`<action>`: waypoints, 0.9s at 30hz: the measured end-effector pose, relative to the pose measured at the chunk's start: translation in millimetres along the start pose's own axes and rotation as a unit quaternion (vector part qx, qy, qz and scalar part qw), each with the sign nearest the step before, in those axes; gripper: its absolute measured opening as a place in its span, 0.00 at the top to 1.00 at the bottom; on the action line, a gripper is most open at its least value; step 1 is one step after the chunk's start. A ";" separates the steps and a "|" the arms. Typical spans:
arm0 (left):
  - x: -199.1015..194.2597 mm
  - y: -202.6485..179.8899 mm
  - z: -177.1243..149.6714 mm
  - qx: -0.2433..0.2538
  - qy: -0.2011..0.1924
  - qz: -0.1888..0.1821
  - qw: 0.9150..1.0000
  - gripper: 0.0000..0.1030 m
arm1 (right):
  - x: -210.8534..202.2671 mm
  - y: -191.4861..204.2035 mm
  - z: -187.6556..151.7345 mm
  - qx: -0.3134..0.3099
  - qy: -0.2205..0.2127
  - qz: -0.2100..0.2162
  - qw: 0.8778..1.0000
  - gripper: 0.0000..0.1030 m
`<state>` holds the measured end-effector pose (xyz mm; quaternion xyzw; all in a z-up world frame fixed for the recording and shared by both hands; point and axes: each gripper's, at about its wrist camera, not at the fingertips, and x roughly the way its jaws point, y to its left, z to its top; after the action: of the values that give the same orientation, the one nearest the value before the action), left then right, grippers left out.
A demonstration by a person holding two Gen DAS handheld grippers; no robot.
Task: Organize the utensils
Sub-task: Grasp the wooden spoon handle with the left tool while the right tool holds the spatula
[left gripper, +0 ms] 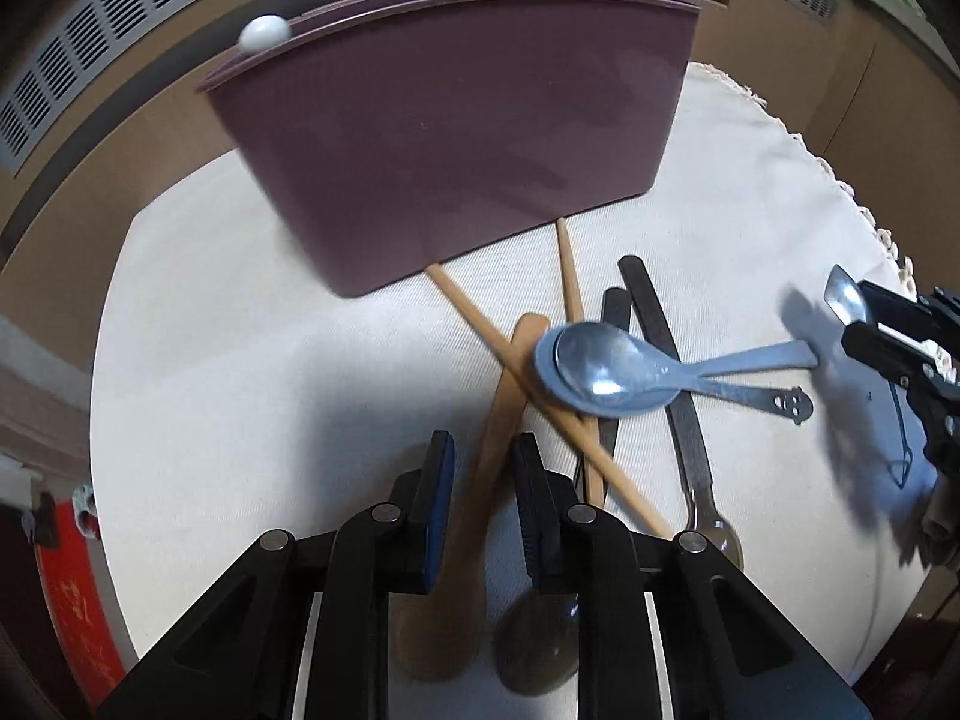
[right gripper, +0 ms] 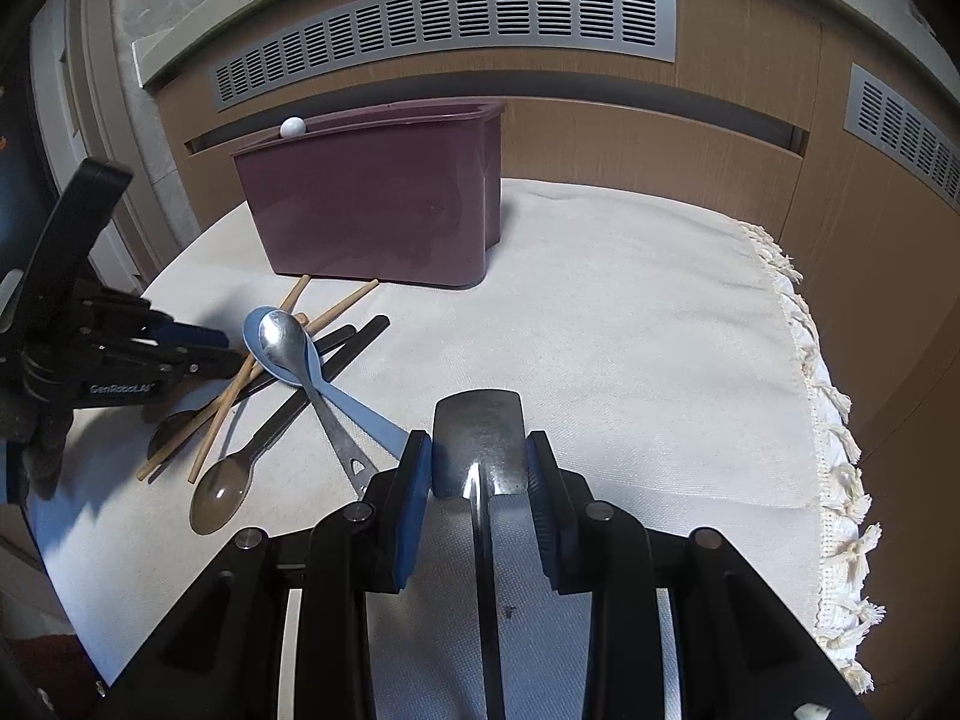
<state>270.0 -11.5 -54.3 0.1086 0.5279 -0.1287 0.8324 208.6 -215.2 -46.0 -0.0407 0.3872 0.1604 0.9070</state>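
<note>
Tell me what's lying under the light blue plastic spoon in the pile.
Under the light blue plastic spoon lie two crossed wooden chopsticks and black-handled utensils. A metal spoon nests on top. Whatever else sits under its bowl is covered.

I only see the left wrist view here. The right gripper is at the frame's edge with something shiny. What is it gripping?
Observer: The right gripper is shut on a metal utensil with a flat, squared head, pads on the head's sides.
Operator: Where's its handle?
Observer: It runs back toward the camera between the fingers, above the white cloth.
Operator: And the dark translucent spoon, its bowl?
Observer: It lies uncovered on the cloth.
</note>
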 end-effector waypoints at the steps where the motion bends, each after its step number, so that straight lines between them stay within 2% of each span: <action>1: 1.3 0.9 3.0 -0.002 0.004 -0.004 1.000 0.80 | 0.4 0.7 0.4 0.000 0.000 0.000 1.000 0.72; 4: 3.2 11.2 8.8 -0.028 0.008 -0.036 0.999 0.81 | 0.2 2.9 1.5 -0.002 -0.001 0.002 1.000 0.72; 7: 1.1 21.4 0.9 -0.064 -0.020 -0.052 0.996 0.86 | -2.8 5.6 2.6 -0.003 -0.008 0.008 1.000 0.72; 9: -4.7 25.3 -12.4 -0.095 -0.041 -0.071 0.992 0.90 | -5.5 6.8 3.2 -0.002 -0.013 0.011 1.000 0.72; 12: -21.0 28.4 -36.3 -0.134 -0.071 -0.098 0.984 0.90 | -11.0 8.5 3.6 -0.002 -0.019 0.015 1.000 0.72; 18: -64.0 29.2 -62.9 -0.157 -0.136 -0.117 0.971 0.90 | -22.5 7.3 6.6 0.007 -0.034 0.033 0.999 0.72; 21: -69.8 21.6 -65.3 -0.155 -0.145 -0.105 0.972 0.90 | -24.7 7.7 6.4 0.018 -0.038 0.042 0.998 0.72; 24: -70.8 22.8 -66.5 -0.160 -0.142 -0.104 0.971 0.90 | -23.0 10.5 4.3 0.018 -0.033 0.040 0.999 0.72; 27: -80.5 23.7 -66.9 -0.164 -0.156 -0.112 0.968 0.90 | -25.8 13.1 2.7 0.014 -0.034 0.040 0.999 0.72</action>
<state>187.9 40.1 -8.2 -0.1107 0.4138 -0.1485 0.8913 189.5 -209.0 -25.0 -0.0070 0.3597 0.1930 0.9129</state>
